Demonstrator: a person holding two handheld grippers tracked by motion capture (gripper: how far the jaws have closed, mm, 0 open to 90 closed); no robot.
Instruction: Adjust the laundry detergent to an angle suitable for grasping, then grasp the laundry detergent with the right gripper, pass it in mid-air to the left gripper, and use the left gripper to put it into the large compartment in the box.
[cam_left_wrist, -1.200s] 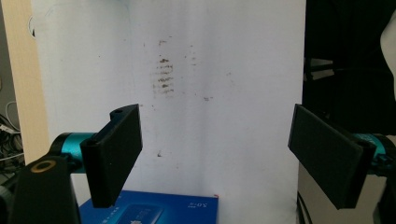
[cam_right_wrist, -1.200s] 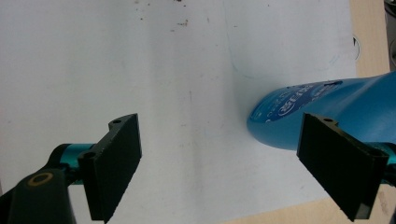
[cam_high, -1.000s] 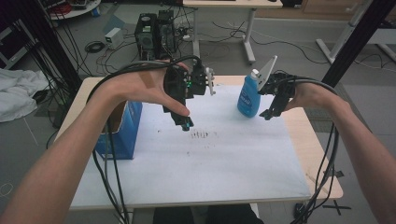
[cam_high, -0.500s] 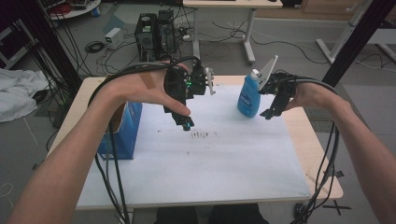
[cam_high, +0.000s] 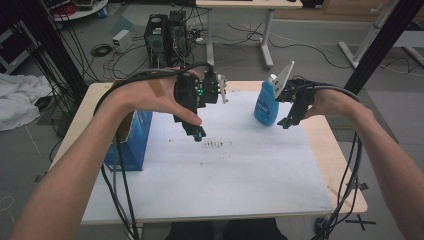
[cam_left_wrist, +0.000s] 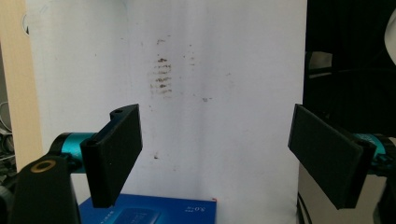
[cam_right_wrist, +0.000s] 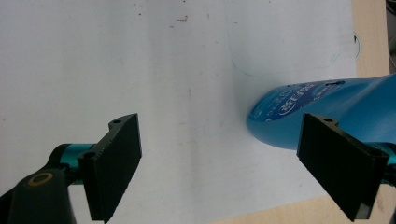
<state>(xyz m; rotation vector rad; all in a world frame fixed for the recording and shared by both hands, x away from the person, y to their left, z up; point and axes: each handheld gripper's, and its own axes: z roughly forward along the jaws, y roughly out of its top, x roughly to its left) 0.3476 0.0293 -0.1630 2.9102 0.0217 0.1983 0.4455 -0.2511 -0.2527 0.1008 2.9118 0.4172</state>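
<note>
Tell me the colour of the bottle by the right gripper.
Blue bottle, clearest in the high view.

1. Grey floor (cam_high: 310, 55), loose cables strewn across it.
2. Second desk (cam_high: 250, 4) behind, white legs.
3. PC tower (cam_high: 167, 32) on floor.
4. Black frame posts (cam_high: 382, 42) either side.

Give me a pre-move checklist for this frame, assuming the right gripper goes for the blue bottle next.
1. Right gripper open: ok, jaws wide apart.
2. Blue bottle upright on the white sheet: ok.
3. Bottle between the right jaws: not ok, it lies off towards one jaw in the right gripper view.
4. Left gripper empty and open: ok.
5. Left gripper clear of the bottle: ok, it hangs over the dark smudges.
6. Blue box out of the way: ok, at the left edge.
</note>
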